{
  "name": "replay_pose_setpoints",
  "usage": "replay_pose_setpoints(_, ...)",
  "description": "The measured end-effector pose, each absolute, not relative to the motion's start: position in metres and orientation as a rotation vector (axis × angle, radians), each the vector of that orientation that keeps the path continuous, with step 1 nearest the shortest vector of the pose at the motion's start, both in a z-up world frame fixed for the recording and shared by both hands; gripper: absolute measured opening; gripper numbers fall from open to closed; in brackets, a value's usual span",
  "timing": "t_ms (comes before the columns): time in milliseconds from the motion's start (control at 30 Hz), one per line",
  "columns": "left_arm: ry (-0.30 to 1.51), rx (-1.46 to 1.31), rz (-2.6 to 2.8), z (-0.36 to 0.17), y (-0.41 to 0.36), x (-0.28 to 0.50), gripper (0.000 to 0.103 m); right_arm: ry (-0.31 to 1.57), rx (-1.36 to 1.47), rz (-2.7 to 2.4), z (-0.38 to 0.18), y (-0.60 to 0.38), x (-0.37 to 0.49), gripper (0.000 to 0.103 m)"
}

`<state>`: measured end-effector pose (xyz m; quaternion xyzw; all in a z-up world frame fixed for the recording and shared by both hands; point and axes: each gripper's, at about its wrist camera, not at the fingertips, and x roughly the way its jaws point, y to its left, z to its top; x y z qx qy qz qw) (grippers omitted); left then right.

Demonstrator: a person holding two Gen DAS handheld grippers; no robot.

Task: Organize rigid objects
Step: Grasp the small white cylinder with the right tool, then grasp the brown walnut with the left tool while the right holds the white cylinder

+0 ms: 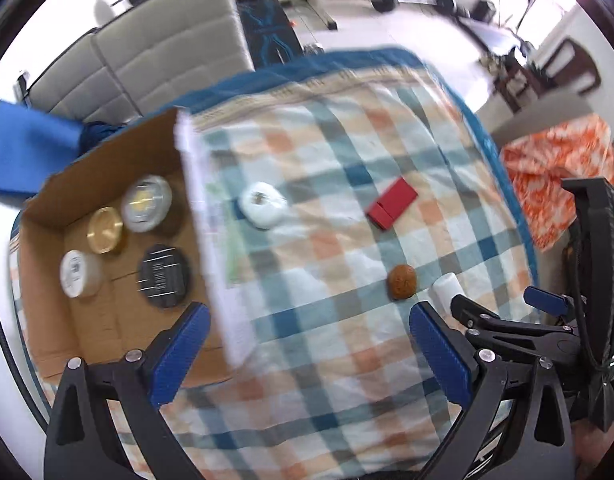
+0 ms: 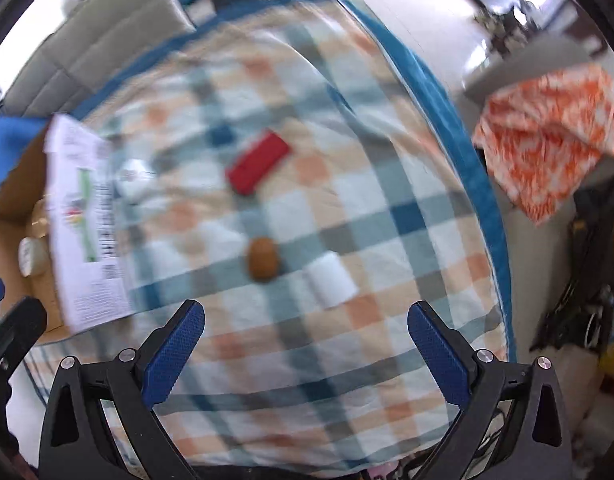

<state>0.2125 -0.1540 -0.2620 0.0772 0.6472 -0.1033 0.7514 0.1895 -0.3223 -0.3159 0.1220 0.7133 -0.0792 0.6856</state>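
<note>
A cardboard box (image 1: 107, 332) lies open at the left on the checked cloth. Inside it are a clear-lidded tin (image 1: 146, 203), a gold tin (image 1: 104, 229), a white jar (image 1: 77, 273) and a black round tin (image 1: 163, 275). Loose on the cloth are a white round container (image 1: 263, 205), a red box (image 1: 391, 203), a brown round object (image 1: 402, 281) and a white cylinder (image 1: 446, 289). My left gripper (image 1: 307, 350) is open over the box's front edge, holding nothing. My right gripper (image 2: 306, 350) is open too, short of the brown object (image 2: 262, 263) and the white cylinder (image 2: 330, 283).
The box's white printed flap (image 2: 87, 224) stands up between box and cloth. The checked cloth (image 1: 347, 160) has a blue border. A grey sofa (image 1: 139, 56) sits behind, an orange patterned cloth (image 2: 547, 140) at the right, and gym gear on the far floor.
</note>
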Motion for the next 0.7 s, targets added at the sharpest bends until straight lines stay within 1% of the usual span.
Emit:
replay_pose_setpoints(100,1.468,0.217,-0.217,-0.298,-0.178,0.216,0.102,1.651,0.319,-0.159,-0.353,-0.336,0.191,0.095)
replay_pose_setpoints(167,1.499,0.221,-0.216,-0.313,-0.187,0.216,0.102,1.682,0.322,-0.145,-0.376,-0.338,0.193,0.085)
replay_pose_setpoints(200,1.513,0.22,-0.213,-0.321,-0.191,0.217,0.099,1.69,0.328,-0.137,-0.384,-0.339,0.193,0.083)
replay_pose_setpoints(267,1.523,0.216,-0.203,-0.329,-0.194,0.218,0.099,1.711,0.365,-0.132,-0.401,-0.345,0.193,0.07)
replay_pose_setpoints(300,1.529,0.205,-0.206,-0.334,-0.196,0.219,0.099,1.721,0.393,-0.118,-0.409,-0.348,0.192,0.066)
replay_pose_setpoints(367,1.539,0.205,-0.197,-0.34,-0.2,0.22,0.099,1.724,0.396,-0.137,-0.415,-0.355,0.19,0.046)
replay_pose_setpoints(433,1.556,0.193,-0.204,-0.345,-0.203,0.221,0.099,1.713,0.402,-0.14,-0.412,-0.364,0.188,0.034)
replay_pose_setpoints(533,1.558,0.175,-0.203,-0.35,-0.209,0.222,0.096,1.703,0.43,-0.164,-0.406,-0.384,0.185,0.034)
replay_pose_setpoints(567,1.567,0.167,-0.206,-0.354,-0.211,0.224,0.089,1.699,0.434,-0.171,-0.405,-0.39,0.184,0.034)
replay_pose_setpoints(600,1.586,0.156,-0.213,-0.358,-0.214,0.225,0.077,1.697,0.44,-0.18,-0.403,-0.398,0.183,0.034)
replay_pose_setpoints(633,1.603,0.147,-0.22,-0.363,-0.217,0.227,0.072,1.698,0.437,-0.188,-0.403,-0.403,0.182,0.034)
replay_pose_setpoints(667,1.622,0.139,-0.227,-0.367,-0.221,0.228,0.065,1.698,0.437,-0.192,-0.404,-0.41,0.183,0.034)
replay_pose_setpoints(700,1.639,0.129,-0.235,-0.372,-0.225,0.229,0.065,1.7,0.439,-0.196,-0.404,-0.416,0.182,0.034)
